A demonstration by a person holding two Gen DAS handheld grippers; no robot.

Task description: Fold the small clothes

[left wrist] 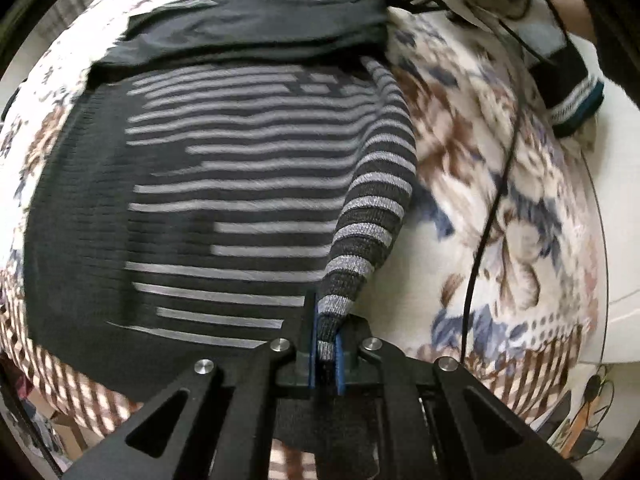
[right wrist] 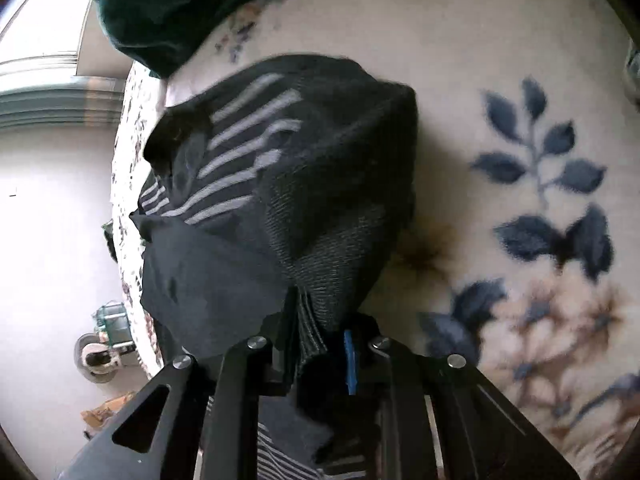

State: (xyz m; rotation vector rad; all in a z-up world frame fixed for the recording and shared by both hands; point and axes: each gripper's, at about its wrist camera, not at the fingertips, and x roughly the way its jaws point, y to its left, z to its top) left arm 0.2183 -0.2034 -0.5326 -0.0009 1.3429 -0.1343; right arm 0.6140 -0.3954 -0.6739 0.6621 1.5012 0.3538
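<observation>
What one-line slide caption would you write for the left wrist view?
Left gripper clamps the striped sleeve of a dark sweater spread on a floral blanket.

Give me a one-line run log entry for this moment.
step: folding striped sweater | left gripper: shut on sleeve | right gripper: shut on bunched sweater body | surface: floral blanket

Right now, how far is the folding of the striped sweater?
Early stage. The dark grey-striped knit sweater lies mostly spread on the floral fleece blanket. The left gripper pinches a sleeve cuff; the right gripper holds a bunched edge. No finished fold shows; sleeves and body remain.
</observation>
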